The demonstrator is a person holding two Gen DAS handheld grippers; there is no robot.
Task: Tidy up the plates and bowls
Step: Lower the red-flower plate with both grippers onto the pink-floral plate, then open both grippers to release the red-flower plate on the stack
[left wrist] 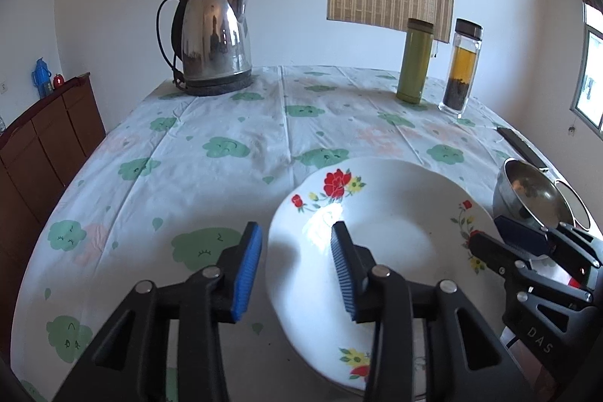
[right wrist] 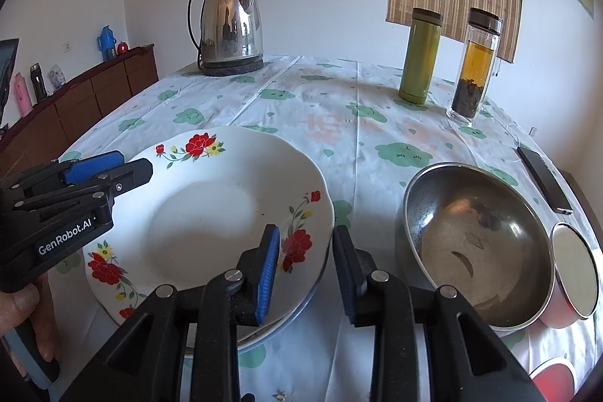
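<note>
Plates (right wrist: 211, 210), white with red flowers, lie stacked on the worktop (right wrist: 377, 123) directly ahead of me; a second rim shows under the top one at the near edge. Steel bowl (right wrist: 478, 251) sits just beside them on my right, with a smaller lidded container (right wrist: 574, 275) touching its far side. My left gripper (left wrist: 296, 260) is released, its fingers straddling the stack's left rim without touching. My right gripper (right wrist: 307, 268) is likewise parted, straddling the right rim, nothing held. A kettle (right wrist: 231, 25), green flask (right wrist: 420, 55), tea bottle (right wrist: 475, 66) and phone (right wrist: 544, 179) stand well apart. I judge the step in hand to be lining up on the plates. Next move calls for closing on a rim squarely; glazed ware may slip.
</note>
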